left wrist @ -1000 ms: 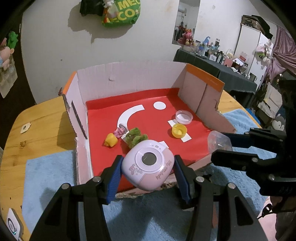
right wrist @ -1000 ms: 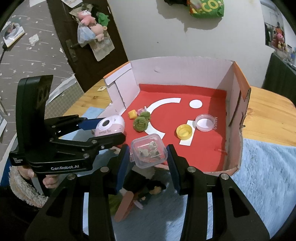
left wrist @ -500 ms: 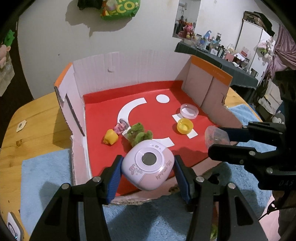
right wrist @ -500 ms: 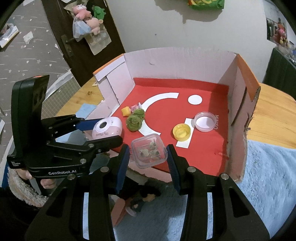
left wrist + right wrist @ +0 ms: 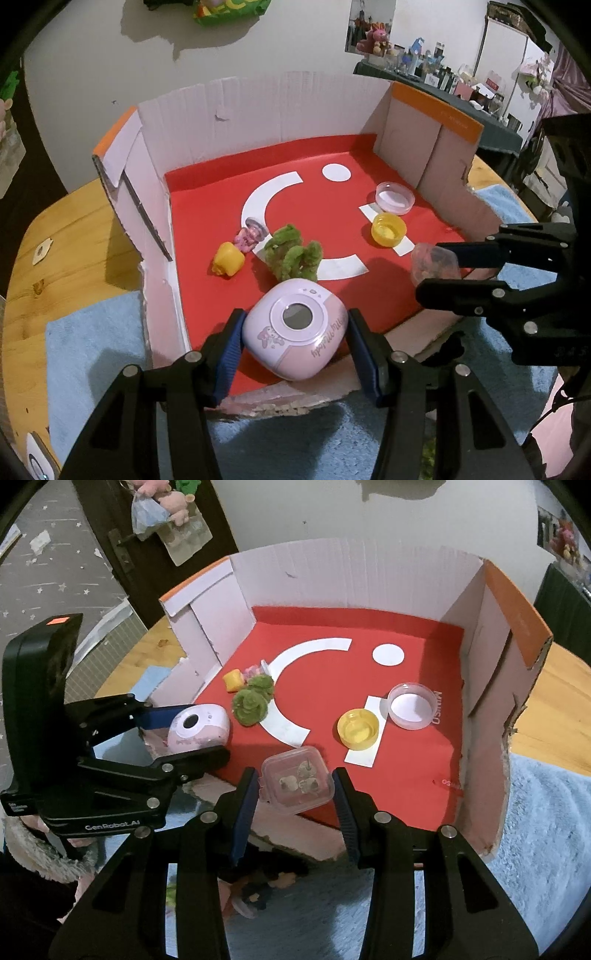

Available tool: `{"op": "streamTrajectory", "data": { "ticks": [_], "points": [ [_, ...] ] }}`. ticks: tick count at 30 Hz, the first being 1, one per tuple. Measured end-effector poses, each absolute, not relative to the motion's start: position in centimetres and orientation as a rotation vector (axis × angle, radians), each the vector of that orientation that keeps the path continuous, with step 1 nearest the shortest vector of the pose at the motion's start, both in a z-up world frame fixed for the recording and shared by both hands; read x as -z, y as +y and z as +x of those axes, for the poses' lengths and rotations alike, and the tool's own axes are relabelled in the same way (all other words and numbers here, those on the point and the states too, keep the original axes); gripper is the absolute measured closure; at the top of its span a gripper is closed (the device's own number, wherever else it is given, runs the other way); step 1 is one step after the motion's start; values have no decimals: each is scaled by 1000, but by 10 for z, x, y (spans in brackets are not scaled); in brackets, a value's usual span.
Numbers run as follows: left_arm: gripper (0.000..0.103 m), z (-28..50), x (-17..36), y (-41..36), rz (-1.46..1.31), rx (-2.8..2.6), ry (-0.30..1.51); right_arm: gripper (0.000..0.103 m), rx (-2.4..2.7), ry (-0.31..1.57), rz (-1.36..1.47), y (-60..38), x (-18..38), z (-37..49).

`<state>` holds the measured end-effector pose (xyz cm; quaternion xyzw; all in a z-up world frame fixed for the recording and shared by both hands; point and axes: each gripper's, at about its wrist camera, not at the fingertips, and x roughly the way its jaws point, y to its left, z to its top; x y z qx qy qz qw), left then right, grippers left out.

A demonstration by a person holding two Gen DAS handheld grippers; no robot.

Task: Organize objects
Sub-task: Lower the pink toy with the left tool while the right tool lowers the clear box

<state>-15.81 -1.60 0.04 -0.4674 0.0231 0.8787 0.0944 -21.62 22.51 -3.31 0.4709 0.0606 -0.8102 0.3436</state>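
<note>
My left gripper [image 5: 294,341] is shut on a pink rounded toy camera [image 5: 295,328], held over the near edge of a cardboard box [image 5: 258,107] with a red floor. The same camera [image 5: 199,729] shows in the right wrist view between the left gripper's fingers. My right gripper [image 5: 295,788] is shut on a small clear plastic case [image 5: 296,780] with tiny pieces inside, also over the box's near edge. In the box lie a yellow toy [image 5: 228,259], a pink figure [image 5: 251,236], a green fuzzy toy [image 5: 293,256], a yellow cap [image 5: 388,229] and a clear lid [image 5: 394,197].
The box stands on a blue fluffy mat [image 5: 546,812] on a round wooden table [image 5: 66,240]. Dark small items [image 5: 258,890] lie on the mat below the right gripper. A sleeve [image 5: 37,849] shows at the left. A cluttered dark table [image 5: 443,88] stands behind.
Both grippers have moved forward and down toward the box, each keeping its grip. The held camera and clear case now hang over the red floor's near edge.
</note>
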Motion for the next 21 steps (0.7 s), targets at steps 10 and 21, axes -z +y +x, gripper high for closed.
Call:
{"op": "streamTrajectory", "data": {
  "ticks": [10, 21],
  "points": [
    [46, -168, 1, -7, -1394, -2586, 101, 64, 2100, 171, 1254, 224, 41, -226],
    [46, -180, 10, -10, -1416, -2591, 58, 64, 2118, 185, 1260, 224, 48, -236]
  ]
}}
